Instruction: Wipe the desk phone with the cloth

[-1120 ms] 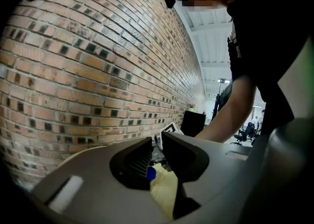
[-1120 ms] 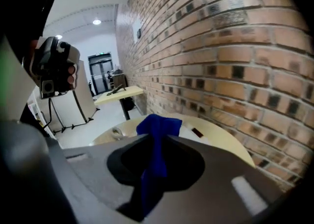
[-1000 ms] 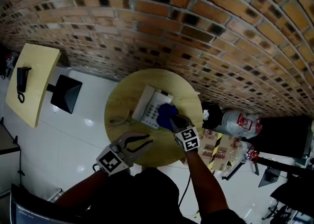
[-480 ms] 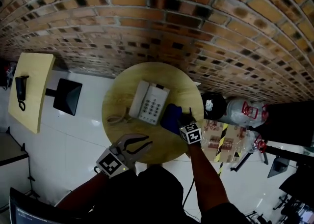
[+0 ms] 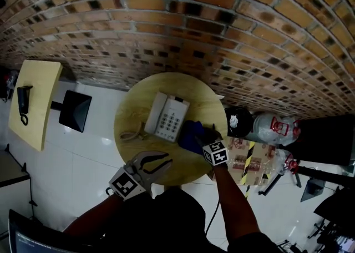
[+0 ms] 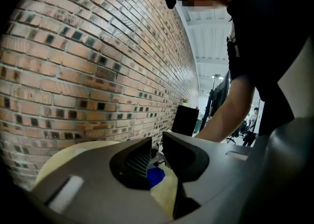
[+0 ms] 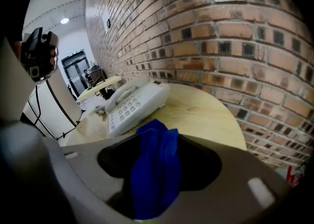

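Grey left gripper [image 6: 156, 150] hovers at the round wooden table's [image 5: 132, 114] near edge, jaws slightly apart, empty. White push-button desk phone [image 5: 167, 117] sits mid-table. Crumpled blue cloth [image 7: 156, 166] lies just right of it, between the right gripper's [image 5: 206, 137] jaws, which have just been opening wide, pads clear. Likely step: cloth release; next, withdraw without snagging. Only the right gripper view shows this clearance.

Right hand-held gripper [image 5: 204, 137] shifted off the desk phone [image 5: 167, 117], jaws just opened (blue cloth [image 7: 156, 169] loose between them)
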`<state>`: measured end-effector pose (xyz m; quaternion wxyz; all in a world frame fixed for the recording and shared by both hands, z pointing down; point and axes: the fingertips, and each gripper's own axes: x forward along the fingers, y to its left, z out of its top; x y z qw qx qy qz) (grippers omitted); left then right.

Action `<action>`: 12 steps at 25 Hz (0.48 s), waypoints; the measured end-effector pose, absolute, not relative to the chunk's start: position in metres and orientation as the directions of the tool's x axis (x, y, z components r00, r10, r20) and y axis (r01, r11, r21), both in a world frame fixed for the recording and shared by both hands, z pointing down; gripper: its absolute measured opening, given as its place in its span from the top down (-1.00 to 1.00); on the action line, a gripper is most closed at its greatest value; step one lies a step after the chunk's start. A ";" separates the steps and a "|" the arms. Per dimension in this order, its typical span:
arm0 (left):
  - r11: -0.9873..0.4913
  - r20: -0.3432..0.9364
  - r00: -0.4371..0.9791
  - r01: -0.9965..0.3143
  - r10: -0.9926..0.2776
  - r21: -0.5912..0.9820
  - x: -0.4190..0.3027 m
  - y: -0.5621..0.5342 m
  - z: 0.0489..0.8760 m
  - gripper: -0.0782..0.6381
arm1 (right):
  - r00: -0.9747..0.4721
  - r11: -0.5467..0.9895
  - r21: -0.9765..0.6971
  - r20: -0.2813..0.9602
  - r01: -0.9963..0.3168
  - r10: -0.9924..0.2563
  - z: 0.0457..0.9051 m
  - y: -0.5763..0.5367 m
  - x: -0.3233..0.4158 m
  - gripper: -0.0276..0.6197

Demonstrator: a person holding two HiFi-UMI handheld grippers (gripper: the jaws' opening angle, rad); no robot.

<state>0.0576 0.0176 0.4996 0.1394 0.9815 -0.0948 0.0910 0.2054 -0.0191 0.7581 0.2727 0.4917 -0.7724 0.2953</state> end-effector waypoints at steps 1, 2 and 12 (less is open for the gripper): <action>-0.945 0.200 0.967 -0.208 -0.159 0.251 0.056 0.017 0.497 0.58 | -0.351 0.333 -0.168 0.695 -0.928 -0.628 0.747 -0.021 0.209 0.22; -0.947 0.196 0.968 -0.204 -0.157 0.248 0.055 0.017 0.495 0.58 | -0.336 0.323 -0.150 0.672 -0.935 -0.660 0.732 -0.023 0.212 0.23; -0.968 0.121 0.984 -0.155 -0.132 0.197 0.023 0.021 0.450 0.58 | -0.393 0.373 -0.122 0.304 -0.920 -0.868 0.530 0.007 0.152 0.29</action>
